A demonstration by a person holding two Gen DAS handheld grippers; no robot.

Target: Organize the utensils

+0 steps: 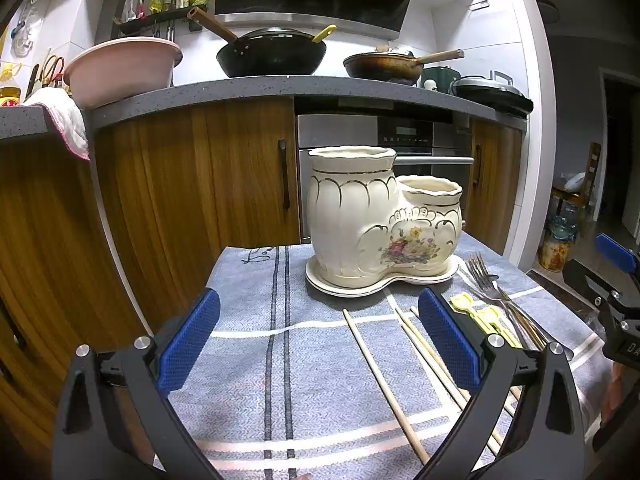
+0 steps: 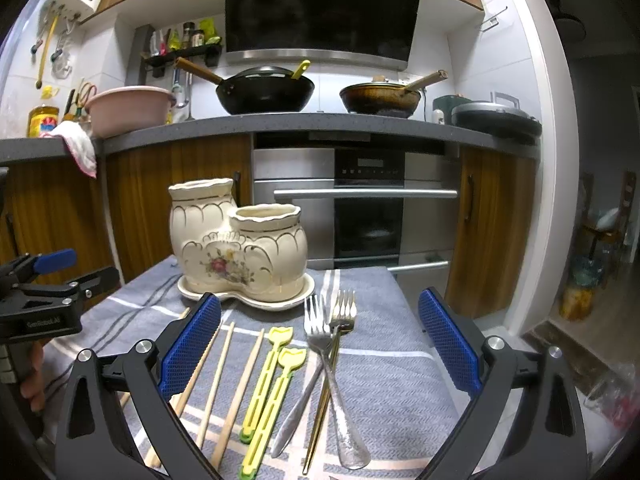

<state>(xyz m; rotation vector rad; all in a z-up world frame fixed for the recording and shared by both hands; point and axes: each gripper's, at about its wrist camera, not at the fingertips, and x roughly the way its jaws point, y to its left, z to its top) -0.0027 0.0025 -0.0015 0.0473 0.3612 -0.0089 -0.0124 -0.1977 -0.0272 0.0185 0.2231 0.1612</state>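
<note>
Here both grippers' jaws are spread, empty, above chopsticks (image 2: 224, 384) and forks (image 2: 332, 344)

My left gripper (image 1: 319, 344) is a black plastic fork of two curved arms, each ending in a blue pad (image 1: 191, 344) with a fine cross-hatched grip texture. Round silver screw heads (image 1: 141, 343) sit just behind each pad, with a second one further out on each arm. My right gripper (image 2: 319, 344) is built the same: black arms, blue textured fingers (image 2: 448, 344), silver screws (image 2: 495, 343). Off to its left I see the other unit side-on, a black body carrying small white lettering (image 2: 42, 323) I cannot read fully, and a hand (image 2: 34, 376) behind it.
</note>
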